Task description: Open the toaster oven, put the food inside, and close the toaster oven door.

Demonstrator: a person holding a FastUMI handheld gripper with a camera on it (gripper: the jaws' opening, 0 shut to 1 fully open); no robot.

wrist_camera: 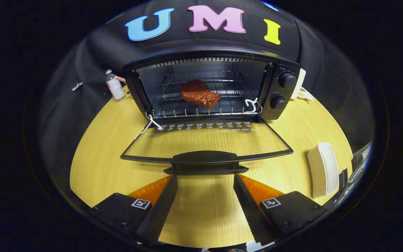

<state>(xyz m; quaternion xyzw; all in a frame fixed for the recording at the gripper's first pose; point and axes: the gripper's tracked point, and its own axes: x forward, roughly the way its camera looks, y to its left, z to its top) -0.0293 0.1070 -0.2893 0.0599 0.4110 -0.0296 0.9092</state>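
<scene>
- Two fingers of the gripper (205,176) stand spread wide apart, gripping nothing; their tips reach up to the underside of the black plastic door handle (205,161), one tip near each end of it, though I cannot tell whether they touch it.
- Bare light wooden round tabletop (96,154) shows between the fingers.
- Just ahead of the fingers, the black toaster oven (215,84) sits with its glass door (206,141) swung fully down, lying flat and nearly level over the table, the handle at its near edge.
- Inside the oven, a reddish-brown slab of meat-like food (199,93) rests on the wire rack (201,105), roughly in the middle of the cavity.
- White cords (252,104) are tied at the two lower corners of the oven opening, by the hinges.
- Two black round knobs (282,91) sit one above the other on the oven's right panel.
- Left of the oven stands a small white bottle with a grey cap (114,85), near the table's rim.
- To the right of the fingers, a white oblong dish (324,169) lies on the table, well apart from the oven.
</scene>
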